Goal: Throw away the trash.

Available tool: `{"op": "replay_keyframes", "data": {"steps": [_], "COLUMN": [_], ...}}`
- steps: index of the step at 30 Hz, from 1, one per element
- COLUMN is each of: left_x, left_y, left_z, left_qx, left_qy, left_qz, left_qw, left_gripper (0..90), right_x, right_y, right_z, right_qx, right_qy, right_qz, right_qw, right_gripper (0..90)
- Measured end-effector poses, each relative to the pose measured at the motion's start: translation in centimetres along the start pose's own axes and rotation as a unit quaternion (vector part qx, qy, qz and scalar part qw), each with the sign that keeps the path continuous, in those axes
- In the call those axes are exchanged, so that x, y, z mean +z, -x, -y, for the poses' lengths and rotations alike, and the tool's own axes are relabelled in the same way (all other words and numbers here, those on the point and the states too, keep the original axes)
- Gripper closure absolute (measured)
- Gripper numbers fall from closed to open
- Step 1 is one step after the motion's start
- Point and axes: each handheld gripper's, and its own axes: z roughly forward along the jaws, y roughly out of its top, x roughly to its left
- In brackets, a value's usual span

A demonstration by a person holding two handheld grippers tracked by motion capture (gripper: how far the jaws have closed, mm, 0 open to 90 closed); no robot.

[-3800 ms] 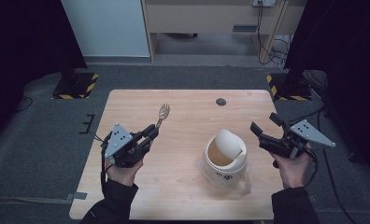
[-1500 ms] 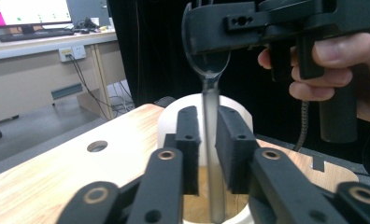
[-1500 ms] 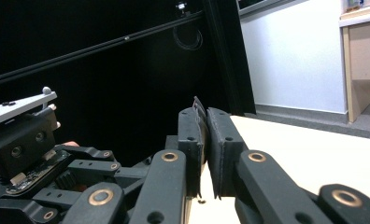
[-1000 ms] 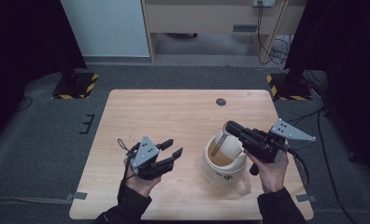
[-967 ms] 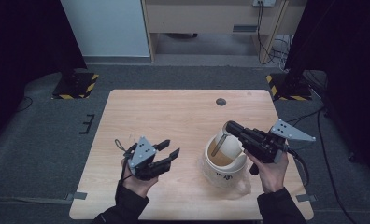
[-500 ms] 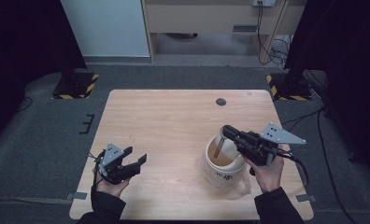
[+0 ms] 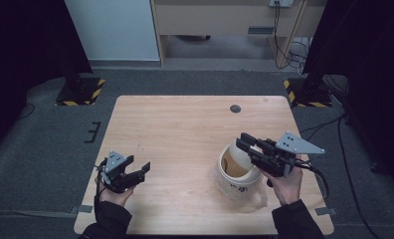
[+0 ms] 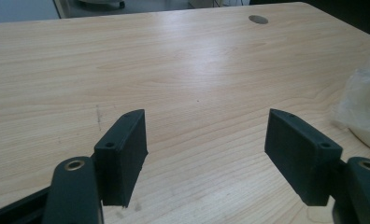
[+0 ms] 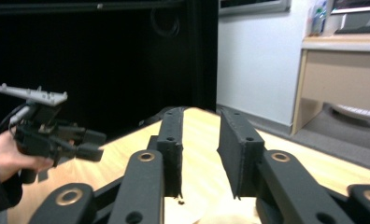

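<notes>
High view, right gripper (image 7: pixel 246 142) over cream jar (image 7: pixel 239 172), grommet (image 7: pixel 235 108) beyond

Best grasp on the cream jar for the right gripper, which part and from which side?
Probably the rim, from above. The cream jar stands roughly upright with its mouth open upward, and the right gripper hangs over that rim with its jaws a small gap apart. One jaw inside and one outside the near wall should pinch it; the round body looks too wide to span. The left gripper is open, well clear.
</notes>
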Motion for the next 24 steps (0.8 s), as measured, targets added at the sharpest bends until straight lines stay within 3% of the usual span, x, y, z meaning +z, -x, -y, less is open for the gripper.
{"op": "replay_keyframes", "data": {"steps": [5, 13, 18, 24], "left_x": [0.3, 1.0, 1.5, 2.4], "left_y": [-0.5, -1.5, -2.0, -2.6], "left_z": [0.2, 0.6, 0.9, 1.4], "left_qx": [0.004, 0.003, 0.012, 0.022], "left_qy": [-0.008, -0.024, -0.041, -0.069], "left_qz": [-0.006, -0.015, -0.018, -0.022], "left_qw": [0.9999, 0.9996, 0.9989, 0.9971], "left_gripper": [27.4, 23.7, 19.1, 15.7], "right_x": [-1.6, -3.3, -3.6, -3.9], "right_y": [1.4, 4.5, 6.4, 8.7], "right_z": [-0.2, 1.6, 3.6, 6.4], "right_qx": [0.015, 0.017, 0.022, 0.045], "right_qy": [0.027, 0.03, 0.018, -0.017], "right_qz": [0.024, 0.097, 0.138, 0.169], "right_qw": [0.9993, 0.9947, 0.99, 0.9844], "right_gripper": [61.5, 39.2, 24.9, 16.0]}}
